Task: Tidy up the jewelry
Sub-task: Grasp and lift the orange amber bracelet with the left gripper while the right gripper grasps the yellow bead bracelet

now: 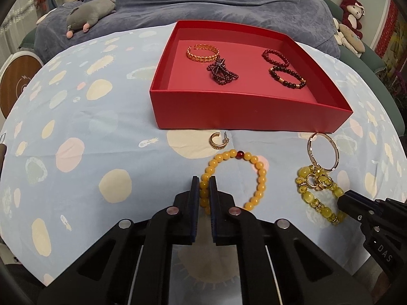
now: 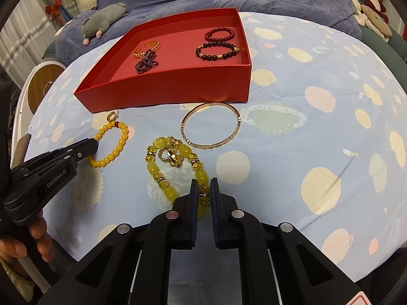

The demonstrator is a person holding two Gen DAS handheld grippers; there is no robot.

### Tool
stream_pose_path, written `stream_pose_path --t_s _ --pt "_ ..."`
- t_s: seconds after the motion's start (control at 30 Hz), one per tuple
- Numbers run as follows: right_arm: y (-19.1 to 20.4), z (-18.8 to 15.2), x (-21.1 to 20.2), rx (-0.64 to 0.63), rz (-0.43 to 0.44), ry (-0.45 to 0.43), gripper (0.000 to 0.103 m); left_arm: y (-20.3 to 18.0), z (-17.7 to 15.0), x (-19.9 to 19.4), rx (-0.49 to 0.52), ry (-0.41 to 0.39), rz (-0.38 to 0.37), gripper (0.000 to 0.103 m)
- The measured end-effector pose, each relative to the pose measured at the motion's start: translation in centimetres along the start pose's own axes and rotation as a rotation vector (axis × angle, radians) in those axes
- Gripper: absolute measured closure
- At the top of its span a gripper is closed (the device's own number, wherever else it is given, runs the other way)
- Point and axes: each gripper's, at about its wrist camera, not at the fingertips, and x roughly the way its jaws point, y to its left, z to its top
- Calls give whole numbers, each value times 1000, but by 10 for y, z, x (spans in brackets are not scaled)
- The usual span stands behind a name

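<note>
A red box (image 1: 244, 117) (image 2: 178, 86) on the blue spotted cloth holds several bracelets. In front of it lie a small gold hoop earring (image 1: 218, 141) (image 2: 112, 116), a yellow bead bracelet with one red bead (image 1: 259, 167) (image 2: 119, 139), a thin gold bangle (image 1: 323, 151) (image 2: 211, 125), and a chunky yellow-green bead bracelet (image 1: 315, 198) (image 2: 175, 162) with gold rings (image 2: 173, 156) on it. My left gripper (image 1: 204, 180) (image 2: 94, 145) is shut on the yellow bead bracelet. My right gripper (image 2: 204, 181) (image 1: 340, 198) is shut on the yellow-green bracelet. Both bracelets rest on the cloth.
The cloth covers a rounded table (image 2: 318, 101) with its edges falling away left and right. Behind are a blue blanket (image 1: 203, 0), a grey plush (image 1: 89, 15) and stuffed toys (image 1: 352, 12). A round wooden object (image 1: 17, 78) stands at the left.
</note>
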Motion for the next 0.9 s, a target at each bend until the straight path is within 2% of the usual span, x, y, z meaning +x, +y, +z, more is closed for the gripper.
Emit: stream_pose_path --t_s 0.5,0.9 --pt "7 -1 -65 3 61 -111 94 -1 -9 -64 -13 -60 -40 96" --pt "2 -8 -106 5 83 -173 94 -11 -22 -96 0 -72 -68 96"
